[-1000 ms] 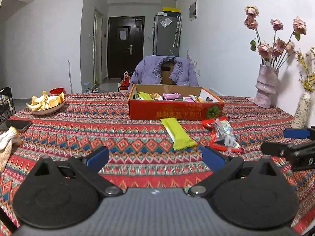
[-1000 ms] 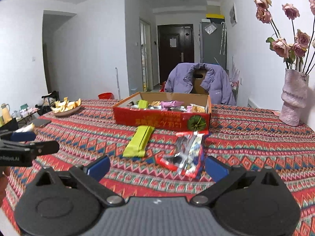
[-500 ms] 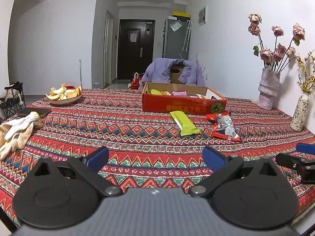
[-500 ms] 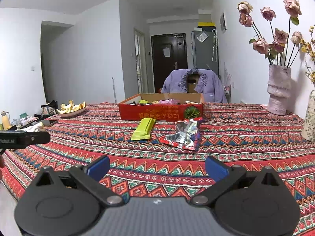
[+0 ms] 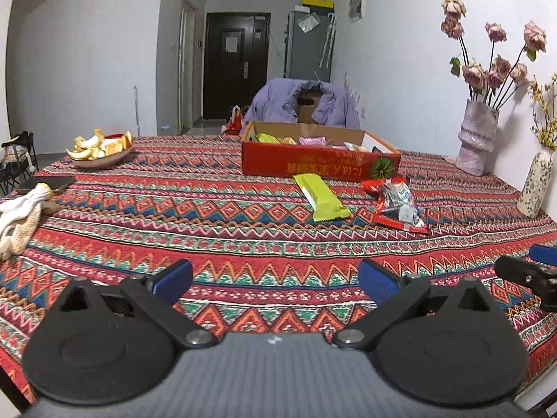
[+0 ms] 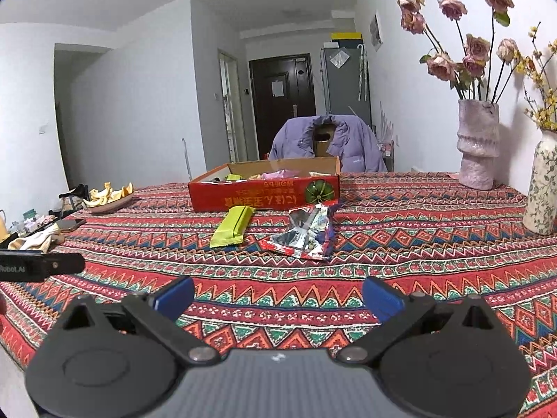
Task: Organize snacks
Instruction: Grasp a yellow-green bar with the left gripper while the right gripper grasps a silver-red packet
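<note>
A red cardboard box (image 5: 320,165) (image 6: 264,193) holding several wrapped snacks stands at mid-table. In front of it lie a lime-green snack bar (image 5: 322,196) (image 6: 232,226) and a red-edged silver snack packet (image 5: 398,205) (image 6: 308,231). My left gripper (image 5: 275,280) hovers open and empty over the near edge of the tablecloth, well short of both snacks. Equally far back, my right gripper (image 6: 278,296) is open with nothing between its fingers. Each gripper shows at the edge of the other's view.
A patterned red tablecloth (image 5: 174,223) covers the table. A plate of fruit peels (image 5: 101,149), a phone (image 5: 47,184) and white gloves (image 5: 17,216) lie at the left. Two vases (image 5: 475,139) (image 5: 534,184) stand along the right wall. A chair with a purple jacket (image 5: 303,104) is behind the box.
Both grippers have drawn back from the box and snacks toward the table's near edge, so more tablecloth shows. Both stayed open; the snacks have not moved.
</note>
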`<action>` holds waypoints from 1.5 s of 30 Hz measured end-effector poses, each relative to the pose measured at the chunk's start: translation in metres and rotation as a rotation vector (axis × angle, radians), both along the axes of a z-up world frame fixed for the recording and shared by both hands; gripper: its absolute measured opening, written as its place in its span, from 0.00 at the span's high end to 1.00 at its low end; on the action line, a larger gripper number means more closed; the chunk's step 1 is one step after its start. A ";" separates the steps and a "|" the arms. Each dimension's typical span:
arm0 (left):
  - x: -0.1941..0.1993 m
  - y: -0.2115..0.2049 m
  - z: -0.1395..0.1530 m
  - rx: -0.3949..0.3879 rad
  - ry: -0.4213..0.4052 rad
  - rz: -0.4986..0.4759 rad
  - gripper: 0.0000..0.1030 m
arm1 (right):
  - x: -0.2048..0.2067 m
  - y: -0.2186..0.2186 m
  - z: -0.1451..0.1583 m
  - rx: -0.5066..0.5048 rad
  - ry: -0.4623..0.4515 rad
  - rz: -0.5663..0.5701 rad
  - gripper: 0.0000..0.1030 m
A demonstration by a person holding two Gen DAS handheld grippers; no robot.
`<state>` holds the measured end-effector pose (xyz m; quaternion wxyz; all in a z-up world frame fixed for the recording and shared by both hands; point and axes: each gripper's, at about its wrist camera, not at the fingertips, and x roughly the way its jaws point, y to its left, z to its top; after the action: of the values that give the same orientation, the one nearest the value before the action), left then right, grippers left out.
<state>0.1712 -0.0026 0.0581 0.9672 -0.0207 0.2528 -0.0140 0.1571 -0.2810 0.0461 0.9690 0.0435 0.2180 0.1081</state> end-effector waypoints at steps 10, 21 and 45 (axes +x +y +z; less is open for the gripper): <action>0.068 -0.022 -0.003 -0.002 0.062 -0.054 0.00 | 0.062 -0.008 0.000 0.016 0.057 -0.009 0.00; 0.179 -0.047 -0.004 0.024 0.092 -0.110 0.02 | 0.172 -0.002 0.000 -0.012 0.151 0.017 0.01; 0.319 -0.073 -0.068 0.075 0.181 -0.125 0.55 | 0.311 0.023 -0.057 -0.036 0.260 0.007 0.33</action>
<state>0.4900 -0.0758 -0.0099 0.9378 0.0300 0.3402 -0.0629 0.4677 -0.2580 -0.0109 0.9328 0.0390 0.3437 0.1012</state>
